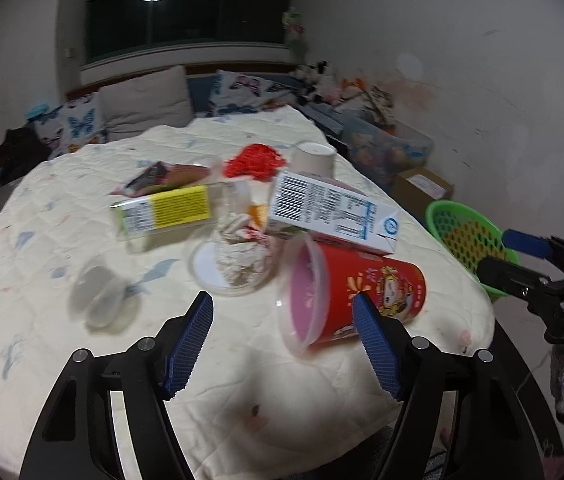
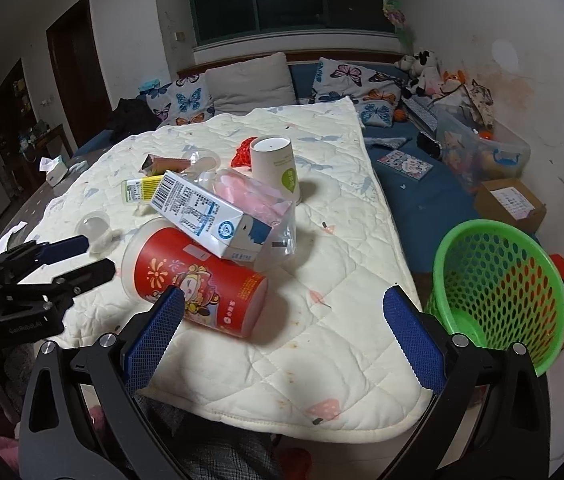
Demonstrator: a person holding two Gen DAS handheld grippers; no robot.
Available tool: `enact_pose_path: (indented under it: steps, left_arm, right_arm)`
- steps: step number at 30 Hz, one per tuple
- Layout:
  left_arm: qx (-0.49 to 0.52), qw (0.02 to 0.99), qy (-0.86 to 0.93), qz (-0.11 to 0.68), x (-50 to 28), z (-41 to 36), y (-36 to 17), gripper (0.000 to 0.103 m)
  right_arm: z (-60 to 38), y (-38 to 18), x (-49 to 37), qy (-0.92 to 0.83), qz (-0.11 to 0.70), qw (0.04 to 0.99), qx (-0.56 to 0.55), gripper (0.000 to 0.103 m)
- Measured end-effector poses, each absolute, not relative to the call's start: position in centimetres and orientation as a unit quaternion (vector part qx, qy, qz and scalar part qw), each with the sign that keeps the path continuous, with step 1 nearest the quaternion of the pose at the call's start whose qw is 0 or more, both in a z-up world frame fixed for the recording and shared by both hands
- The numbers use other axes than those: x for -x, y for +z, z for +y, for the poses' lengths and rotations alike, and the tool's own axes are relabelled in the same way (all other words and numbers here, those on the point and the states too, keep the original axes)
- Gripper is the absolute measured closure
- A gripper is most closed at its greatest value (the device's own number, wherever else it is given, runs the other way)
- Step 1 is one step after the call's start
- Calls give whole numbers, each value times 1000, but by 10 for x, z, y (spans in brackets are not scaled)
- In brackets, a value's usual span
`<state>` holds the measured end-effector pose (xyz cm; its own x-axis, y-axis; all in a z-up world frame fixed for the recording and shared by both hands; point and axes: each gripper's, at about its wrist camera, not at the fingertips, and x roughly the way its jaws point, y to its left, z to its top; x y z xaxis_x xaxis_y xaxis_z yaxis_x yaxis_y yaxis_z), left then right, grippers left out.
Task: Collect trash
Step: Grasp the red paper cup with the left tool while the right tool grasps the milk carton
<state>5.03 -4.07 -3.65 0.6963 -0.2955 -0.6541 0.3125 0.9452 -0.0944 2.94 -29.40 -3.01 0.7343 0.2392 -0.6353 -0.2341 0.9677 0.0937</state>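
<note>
On quilted pad (image 2: 321,340): red cup (image 2: 198,284) lying sideways, milk carton (image 2: 206,216) atop | L gripper (image 1: 282,320) spread, empty | R gripper (image 2: 282,312) spread, empty | green basket (image 2: 497,288) at R.

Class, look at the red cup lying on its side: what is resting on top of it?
A white milk carton leans across the red cup, one end on it. The carton's underside and whatever lies beneath its far end are covered.

Quilted cream pad (image 2: 321,340) covers the table. Behind it, blue sofa w/ butterfly cushions (image 2: 186,100) & a plain beige cushion (image 2: 248,80). Dark window (image 2: 289,0) above. Far right corner: stuffed toys (image 2: 425,68), clear plastic bin (image 2: 481,152), cardboard box (image 2: 509,204) on the floor by the wall.
</note>
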Motion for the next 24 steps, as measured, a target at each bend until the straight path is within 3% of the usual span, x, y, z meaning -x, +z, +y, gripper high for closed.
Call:
enact_pose_path:
  steps: [7, 10, 14, 24]
  left_arm:
    - [7, 897, -236, 373, -74, -51, -51, 38]
    - [22, 885, -265, 381, -81, -54, -56, 46]
    - [24, 875, -293, 385, -82, -61, -62, 63]
    - [47, 868, -323, 375, -70, -58, -62, 82]
  right_arm:
    - [-295, -30, -33, 127, 345, 930, 0, 5]
    - [-295, -30, -36, 129, 347, 929, 6, 5]
    - [-293, -28, -40, 135, 346, 928, 8, 5]
    - [-284, -29, -49, 152, 349, 924, 17, 5]
